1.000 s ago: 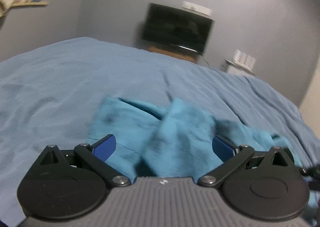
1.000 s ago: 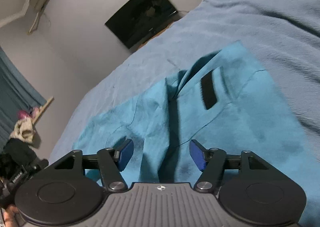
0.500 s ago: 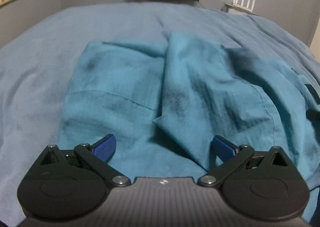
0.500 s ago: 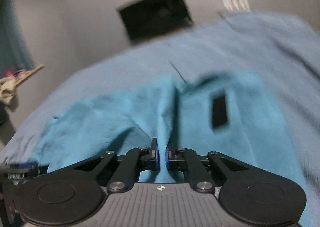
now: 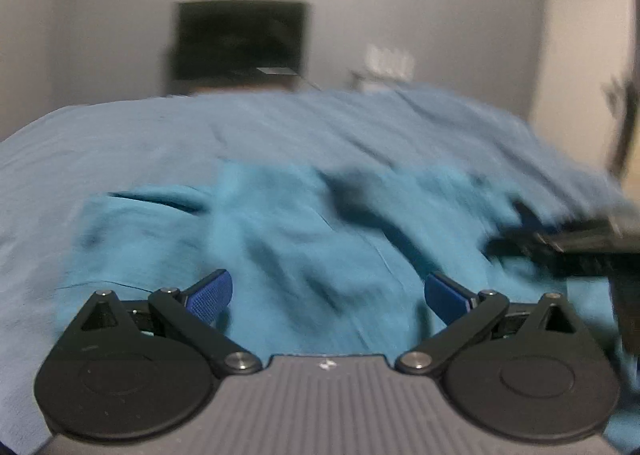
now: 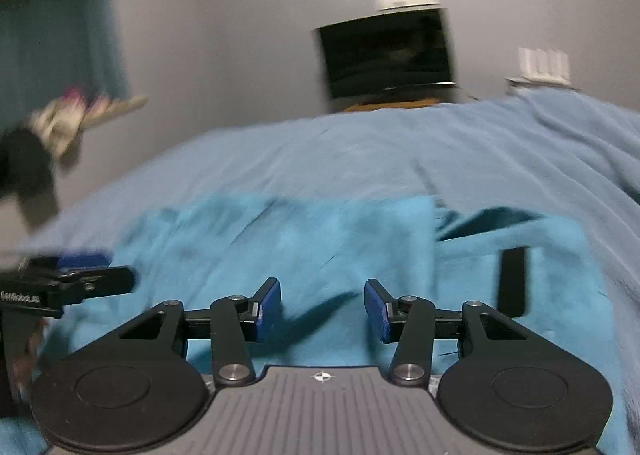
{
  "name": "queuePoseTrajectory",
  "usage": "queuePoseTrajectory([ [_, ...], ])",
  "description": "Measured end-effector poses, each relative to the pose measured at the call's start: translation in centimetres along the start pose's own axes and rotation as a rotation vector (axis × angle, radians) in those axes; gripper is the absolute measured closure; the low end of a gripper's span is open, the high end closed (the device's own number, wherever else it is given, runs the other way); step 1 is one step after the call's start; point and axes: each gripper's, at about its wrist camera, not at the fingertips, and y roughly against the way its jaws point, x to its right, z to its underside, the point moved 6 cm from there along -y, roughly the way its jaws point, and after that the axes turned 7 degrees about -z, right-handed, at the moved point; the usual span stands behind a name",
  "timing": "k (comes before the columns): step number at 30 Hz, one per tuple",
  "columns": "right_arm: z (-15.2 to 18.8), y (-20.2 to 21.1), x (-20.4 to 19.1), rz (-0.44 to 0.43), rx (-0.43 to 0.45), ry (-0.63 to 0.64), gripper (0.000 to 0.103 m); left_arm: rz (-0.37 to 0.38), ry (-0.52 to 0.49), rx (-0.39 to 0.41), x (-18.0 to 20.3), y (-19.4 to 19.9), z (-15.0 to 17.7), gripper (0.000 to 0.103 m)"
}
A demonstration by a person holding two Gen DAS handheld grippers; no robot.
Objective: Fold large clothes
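A teal garment (image 5: pixel 280 239) lies rumpled on the blue bedspread (image 5: pixel 160 135), with a raised fold down its middle. It also shows in the right wrist view (image 6: pixel 304 239), with a black label (image 6: pixel 514 281) at its right. My left gripper (image 5: pixel 327 297) is open and empty just above the garment's near edge. My right gripper (image 6: pixel 322 309) is open and empty over the near edge too. The right gripper's body (image 5: pixel 576 243) shows at the right of the left wrist view. The left gripper's finger (image 6: pixel 80 279) shows at the left of the right wrist view. Both views are blurred.
The bedspread (image 6: pixel 400 151) reaches far beyond the garment. A dark TV (image 5: pixel 240 41) stands against the grey wall behind the bed, with a white router (image 6: pixel 544 65) to its right. A shelf with clutter (image 6: pixel 60 123) and a teal curtain are at the left.
My right gripper was open, then shut on the garment's middle fold, and has opened and let it go. My left gripper stayed open. Both cameras have tilted up and are moving.
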Motion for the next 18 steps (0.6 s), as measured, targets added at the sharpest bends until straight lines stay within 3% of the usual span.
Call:
queuePoseTrajectory([
  [3,1.6,-1.7,0.2,0.087,-0.107,0.079,0.051,-0.006,-0.128,-0.124,1.5,-2.3,1.9,0.0],
  [4,2.2,-2.1,0.8,0.132,-0.132,0.083,0.051,-0.014,-0.161,-0.135,1.7,-2.6,2.5,0.0],
  [6,2.9,-2.5,1.9,0.131,-0.145,0.039,0.052,-0.023,-0.2,-0.146,2.0,-2.9,2.8,0.0],
  [9,2.7,-2.4,2.1,0.122,-0.128,-0.005,0.052,-0.014,-0.179,-0.154,1.5,-3.2,2.9,0.0],
  [18,4.2,-3.2,1.2,0.153,-0.123,0.089,0.043,-0.031,-0.166,-0.155,1.6,-4.2,3.2,0.0],
])
